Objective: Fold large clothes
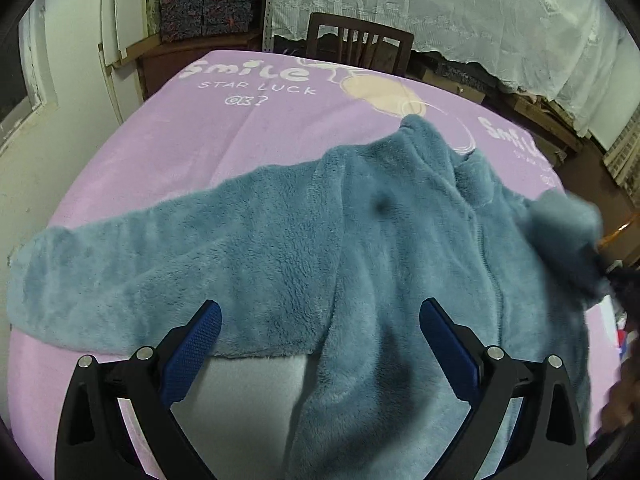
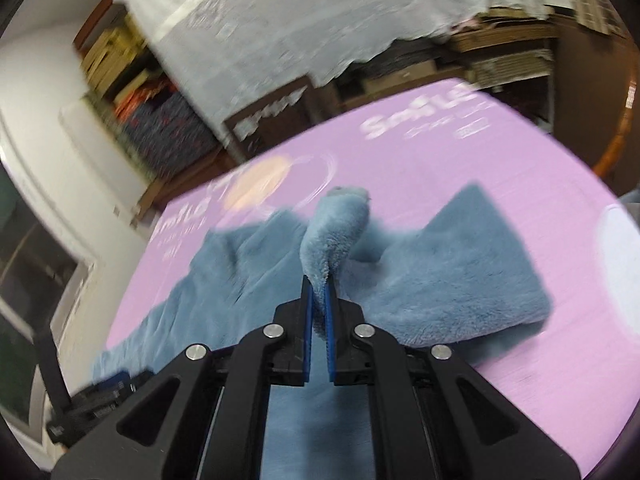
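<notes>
A fluffy blue fleece jacket point(image 1: 320, 240) lies spread on a pink blanket point(image 1: 224, 120), front up, its zip running down the middle and one sleeve point(image 1: 120, 264) stretched out to the left. My left gripper point(image 1: 320, 312) is open and empty, hovering over the jacket's body near the armpit. My right gripper point(image 2: 319, 292) is shut on a fold of the jacket point(image 2: 336, 232) and lifts it off the blanket. The other sleeve point(image 2: 472, 272) lies to its right. That lifted cloth shows blurred at the right edge of the left wrist view point(image 1: 568, 236).
The pink blanket point(image 2: 440, 152) has white print and covers the whole work surface. A dark wooden chair point(image 1: 360, 44) stands at the far edge. White lace cloth point(image 1: 460, 12) drapes over stacked things behind. A white wall point(image 1: 76, 92) is on the left.
</notes>
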